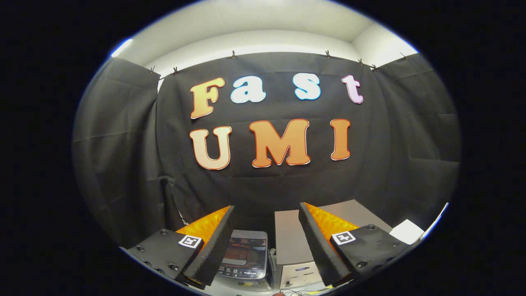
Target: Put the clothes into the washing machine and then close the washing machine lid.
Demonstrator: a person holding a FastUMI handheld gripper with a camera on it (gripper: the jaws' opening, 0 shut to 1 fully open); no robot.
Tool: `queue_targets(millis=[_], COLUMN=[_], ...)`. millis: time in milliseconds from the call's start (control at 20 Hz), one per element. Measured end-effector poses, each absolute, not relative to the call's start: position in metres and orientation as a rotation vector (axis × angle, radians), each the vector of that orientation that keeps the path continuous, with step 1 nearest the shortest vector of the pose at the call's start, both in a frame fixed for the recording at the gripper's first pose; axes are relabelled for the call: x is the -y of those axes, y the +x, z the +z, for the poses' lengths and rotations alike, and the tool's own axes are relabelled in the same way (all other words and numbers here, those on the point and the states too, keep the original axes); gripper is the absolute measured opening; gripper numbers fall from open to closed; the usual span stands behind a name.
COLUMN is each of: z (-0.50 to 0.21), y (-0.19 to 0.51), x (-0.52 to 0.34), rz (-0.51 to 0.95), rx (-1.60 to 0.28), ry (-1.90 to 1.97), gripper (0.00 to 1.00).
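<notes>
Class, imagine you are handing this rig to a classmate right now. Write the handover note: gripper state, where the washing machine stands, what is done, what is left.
Gripper: fingers open, nothing between them, held high and facing the booth's wall.
Washing machine: small toy-sized unit, low between the fingers and beyond them; its transparent lid looks down, though I cannot be sure.
Grey box: stands right beside the machine, partly behind the right finger.
Clothes: I cannot place them from this view.
Done: nothing that I can confirm.
Left: find the clothes, open the lid if needed, load them, close the lid.
</notes>
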State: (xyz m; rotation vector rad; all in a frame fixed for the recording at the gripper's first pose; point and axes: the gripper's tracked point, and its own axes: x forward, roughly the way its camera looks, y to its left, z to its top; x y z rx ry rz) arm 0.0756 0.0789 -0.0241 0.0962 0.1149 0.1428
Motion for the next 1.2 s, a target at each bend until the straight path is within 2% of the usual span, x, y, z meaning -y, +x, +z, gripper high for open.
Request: queue_targets(millis=[600,1200], z=[-0.012,-0.006], y=[0.022,0.019], x=[-0.009,-0.018], rz=[0.105,0.091], rx=[-0.001,0.038], ry=[0.093,0.063], gripper=[0.99,0.99])
